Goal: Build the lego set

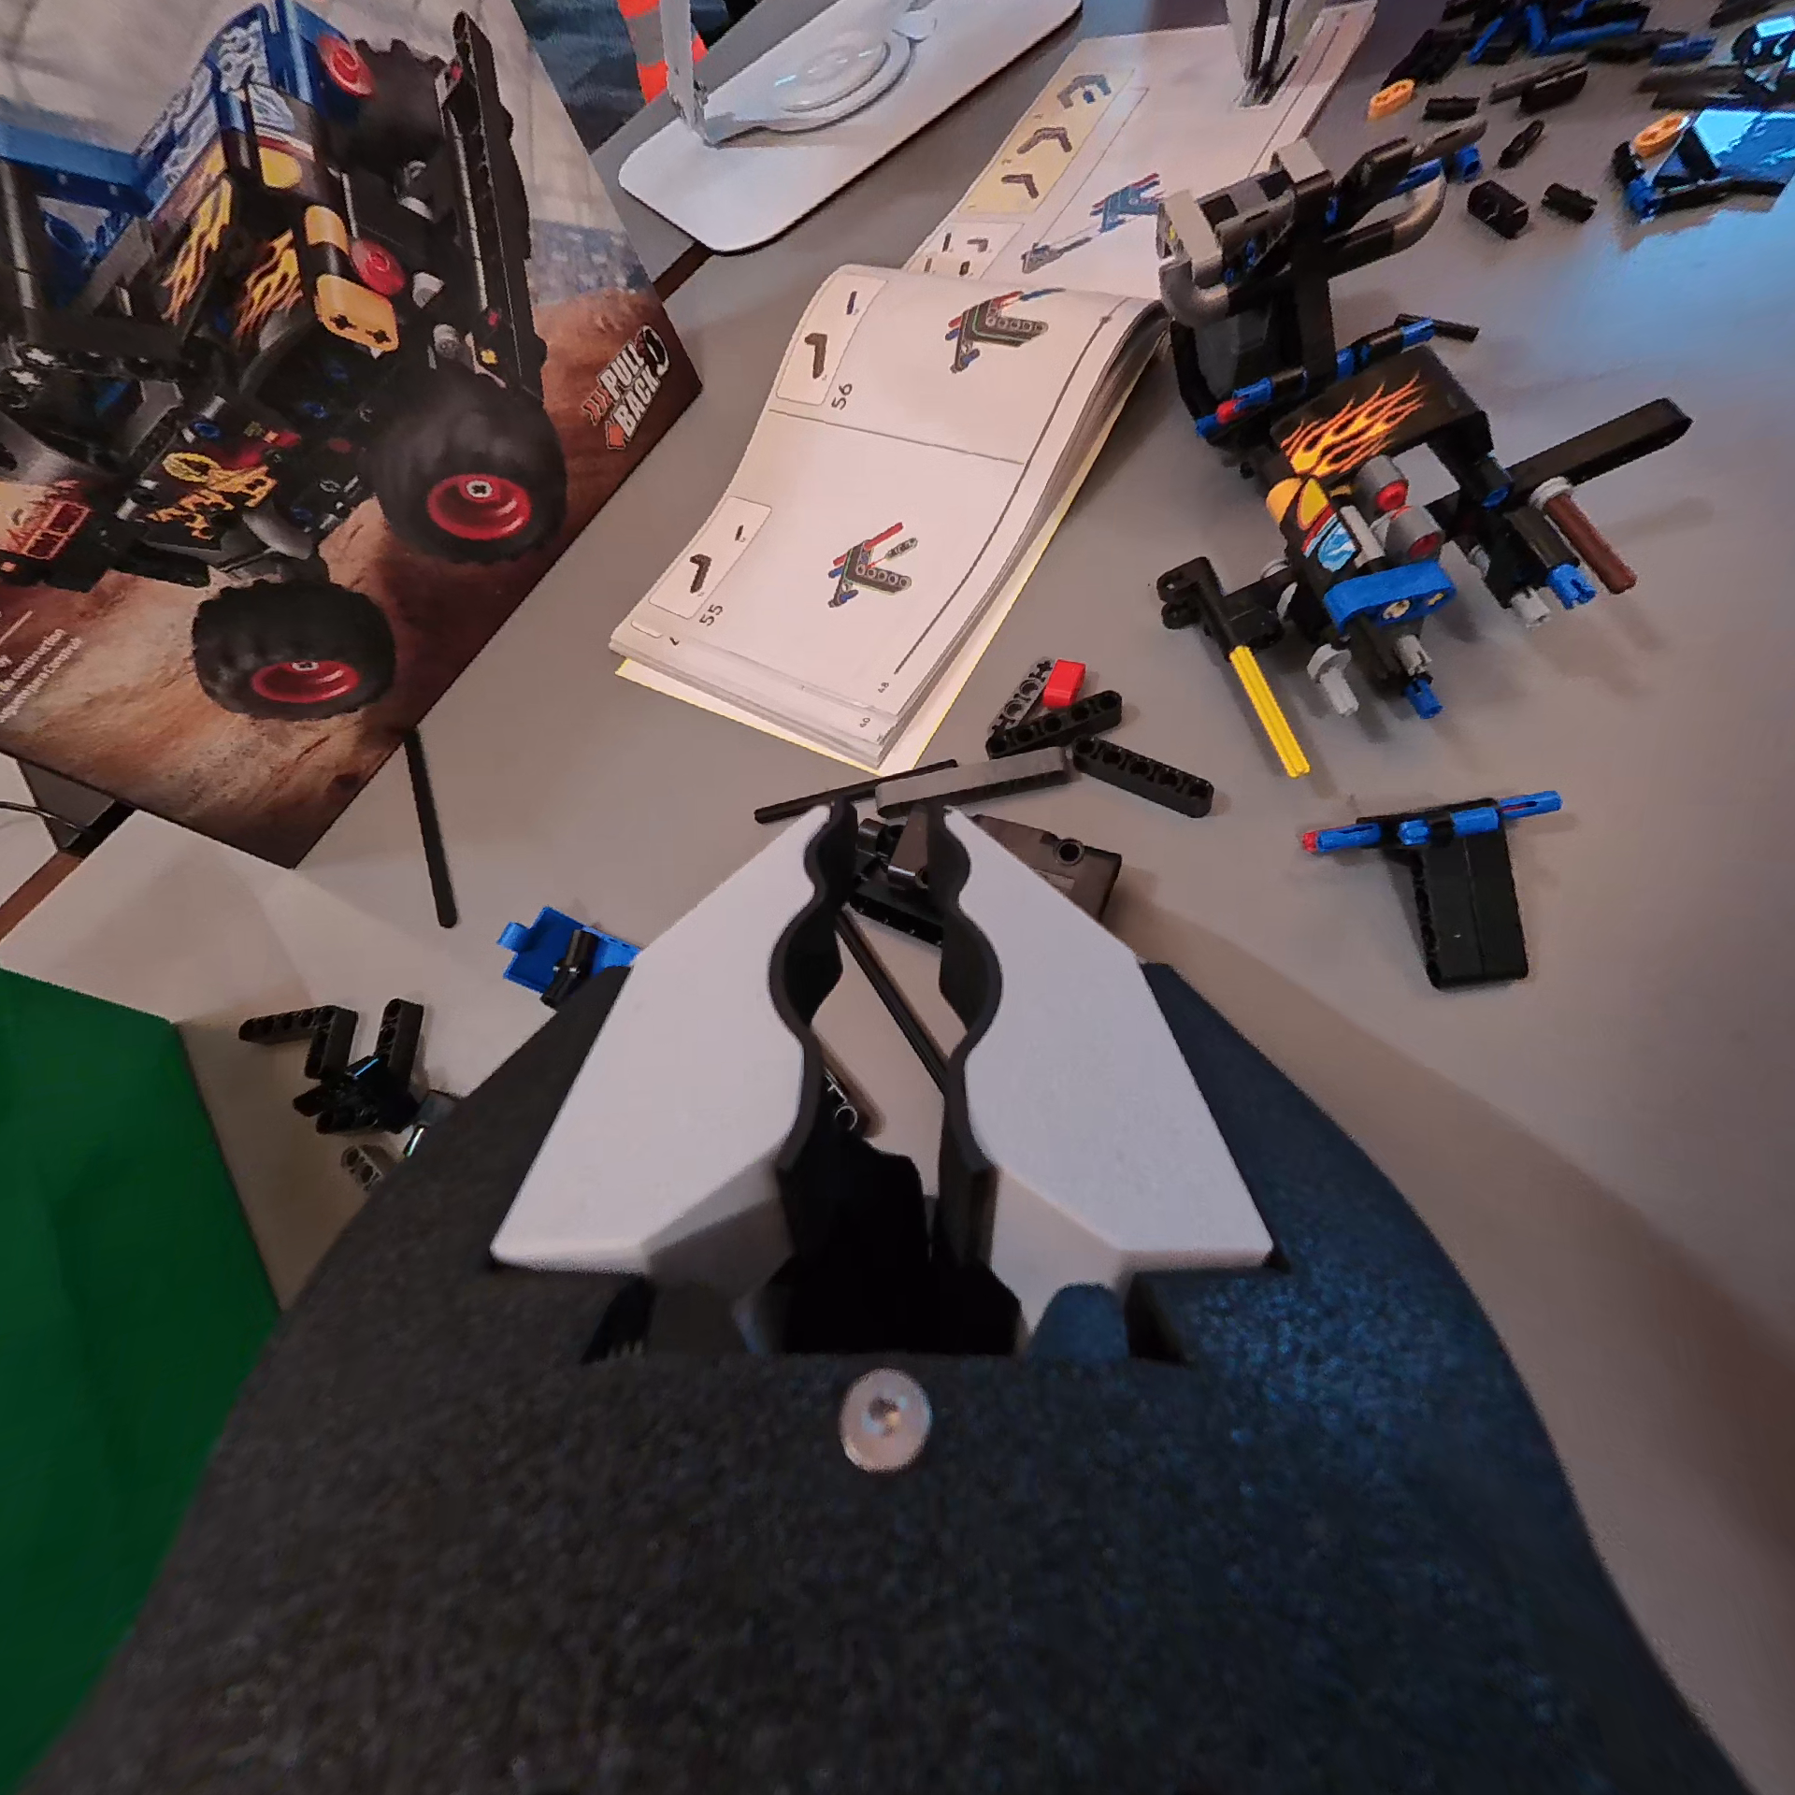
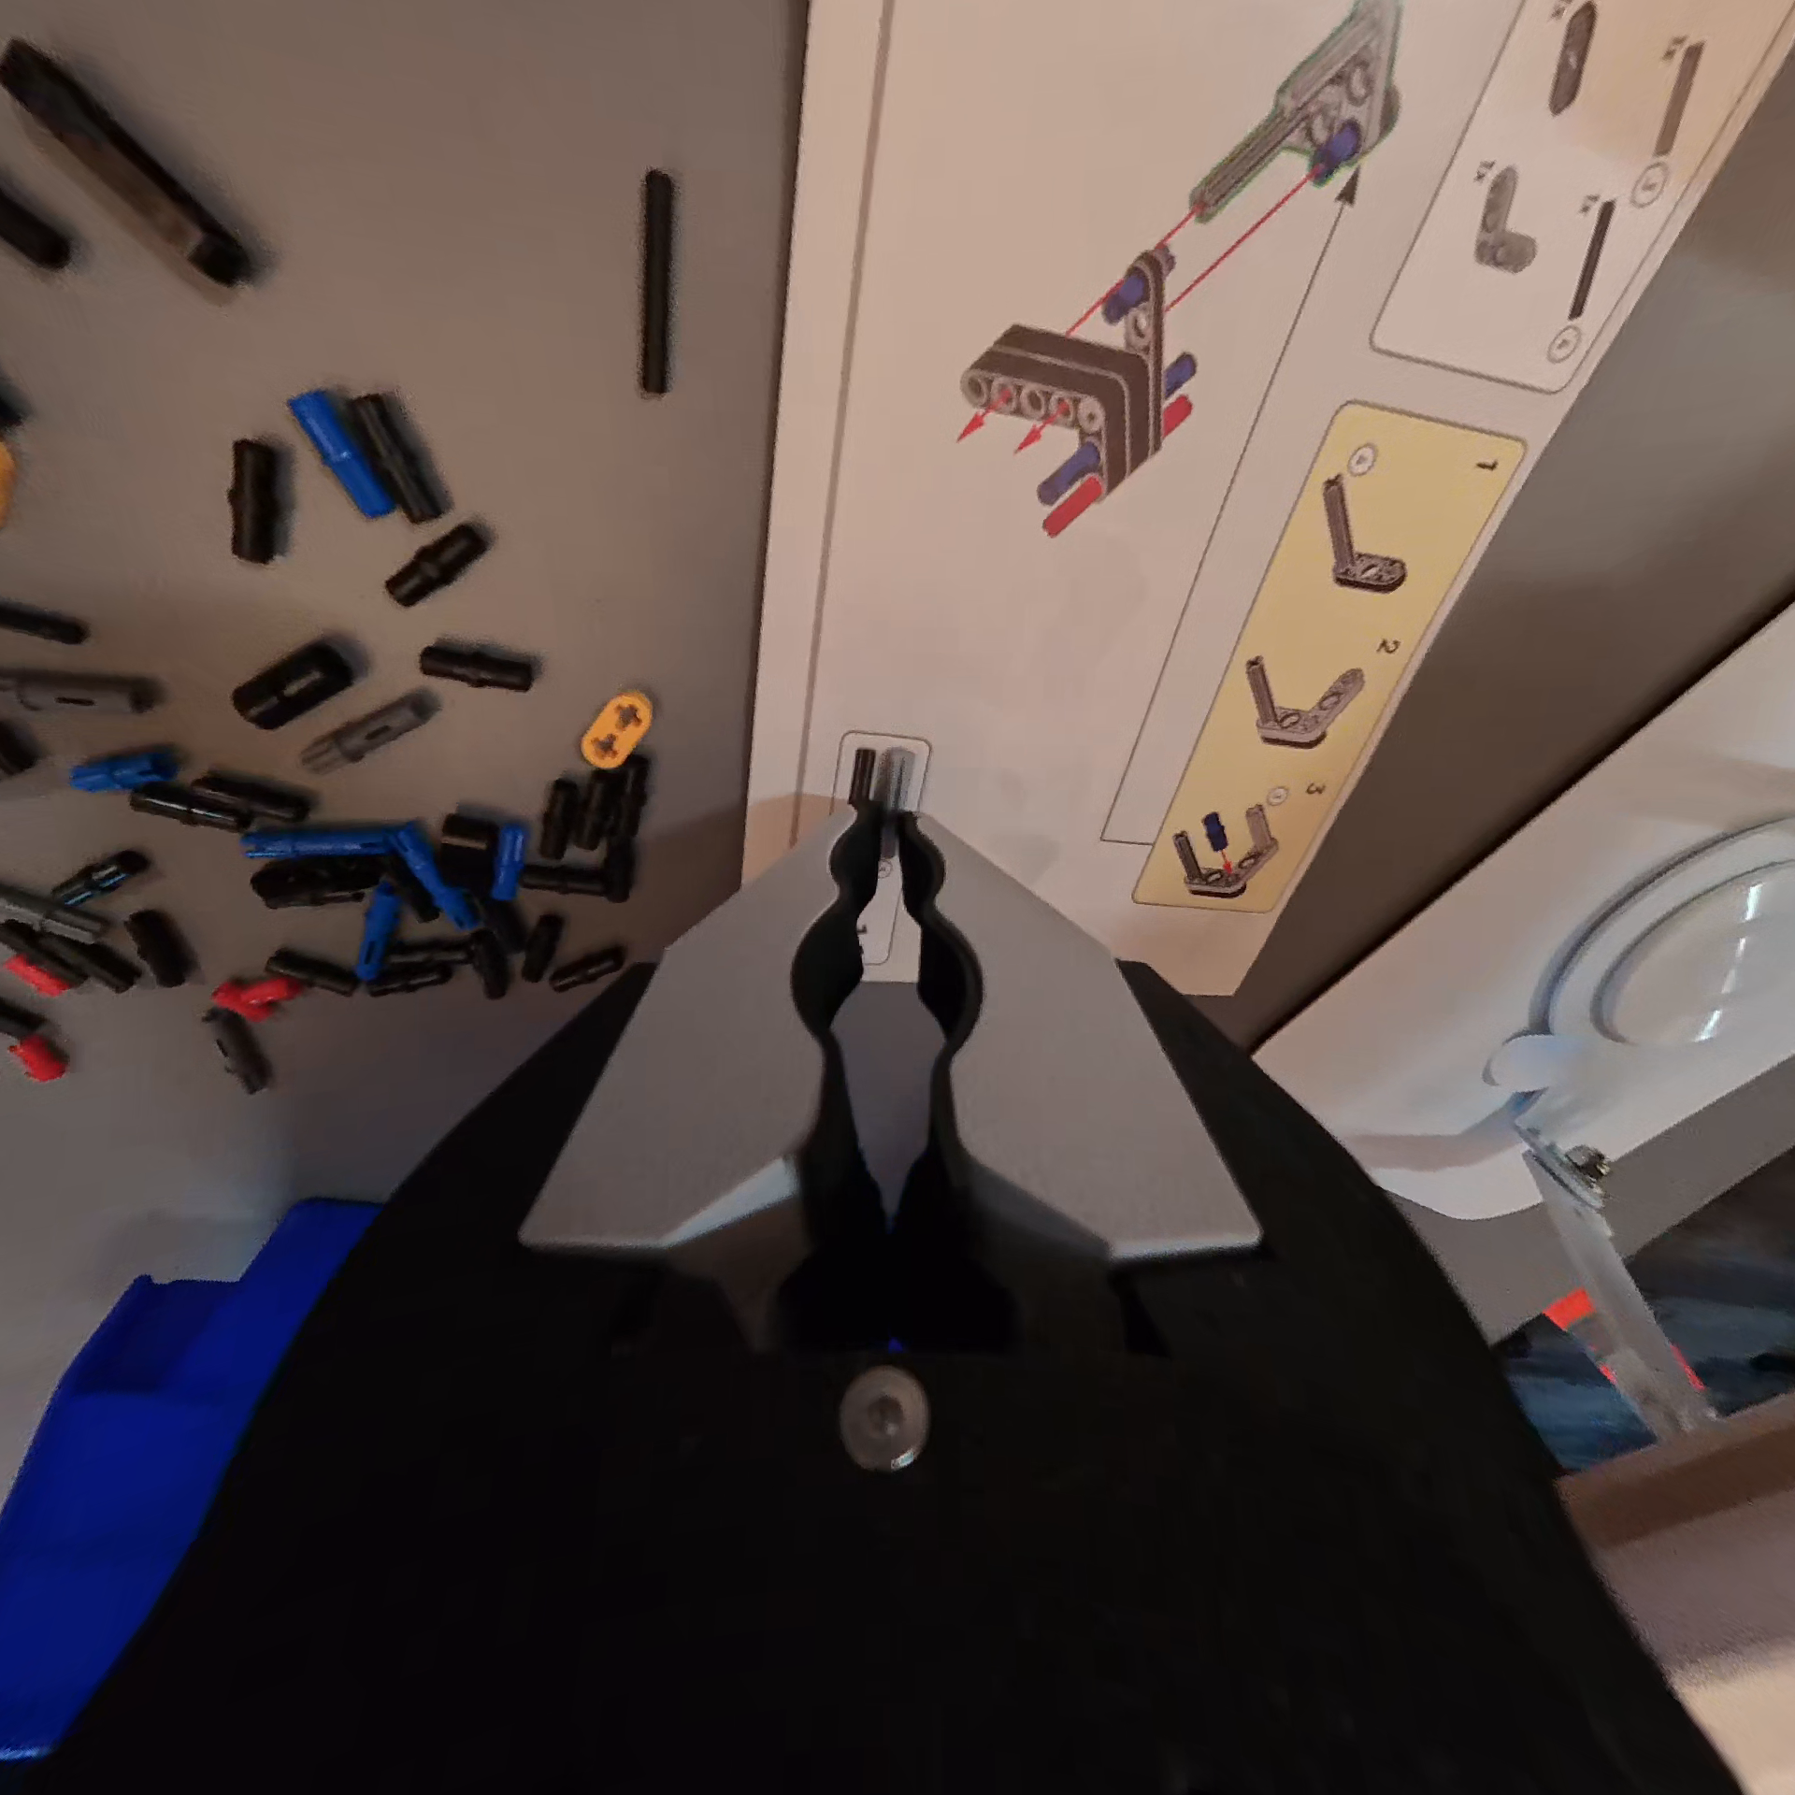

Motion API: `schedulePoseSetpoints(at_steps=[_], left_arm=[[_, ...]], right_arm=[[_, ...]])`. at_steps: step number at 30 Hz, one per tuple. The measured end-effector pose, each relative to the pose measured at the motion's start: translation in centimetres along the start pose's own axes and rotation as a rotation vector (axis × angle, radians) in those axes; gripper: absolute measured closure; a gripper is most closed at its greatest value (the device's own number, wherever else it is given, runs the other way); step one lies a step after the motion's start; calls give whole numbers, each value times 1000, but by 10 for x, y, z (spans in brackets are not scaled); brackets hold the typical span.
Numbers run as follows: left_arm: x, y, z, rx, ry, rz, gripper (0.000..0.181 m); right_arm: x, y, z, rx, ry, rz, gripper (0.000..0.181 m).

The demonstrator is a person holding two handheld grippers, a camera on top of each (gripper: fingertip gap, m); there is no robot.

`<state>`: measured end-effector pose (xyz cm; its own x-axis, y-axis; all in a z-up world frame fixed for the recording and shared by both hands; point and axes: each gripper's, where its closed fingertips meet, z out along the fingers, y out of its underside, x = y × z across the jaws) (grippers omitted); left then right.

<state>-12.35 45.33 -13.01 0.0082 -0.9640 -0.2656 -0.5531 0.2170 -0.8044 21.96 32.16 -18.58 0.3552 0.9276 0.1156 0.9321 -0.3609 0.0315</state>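
Only in the left wrist view are the partly built truck, the open instruction booklet and the box seen, on a grey table with bare room at right. There, the left gripper is angled down, its jaws clamped on a black beam piece. In the right wrist view, loose pins are scattered at left beside the booklet page; the right gripper pinches a small black pin.
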Motion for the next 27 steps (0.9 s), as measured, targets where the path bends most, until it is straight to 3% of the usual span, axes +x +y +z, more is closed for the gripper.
schedulePoseSetpoints(at_steps=[7, 17, 20, 22, 25, 27], left_arm=[[0, 1, 0, -2, 0, 1, 169], [-1, 0, -1, 5, 1, -4, 169], [-1, -2, -2, 16, 9, -23, 169], [0, -5, -3, 25, 8, -23, 169], [3, -9, -5, 40, 11, -4, 169], [4, -10, -5, 43, 15, -3, 169]], right_arm=[[0, 0, 1, 38, -52, 69, 178], [3, -1, -9, 31, 21, 47, 178], [-27, -54, -56, 224, 37, 164, 178], [-77, -99, -74, 375, -67, 260, 179], [-145, -140, -61, 446, -125, 322, 178], [-167, -154, -45, 447, -78, 373, 178]])
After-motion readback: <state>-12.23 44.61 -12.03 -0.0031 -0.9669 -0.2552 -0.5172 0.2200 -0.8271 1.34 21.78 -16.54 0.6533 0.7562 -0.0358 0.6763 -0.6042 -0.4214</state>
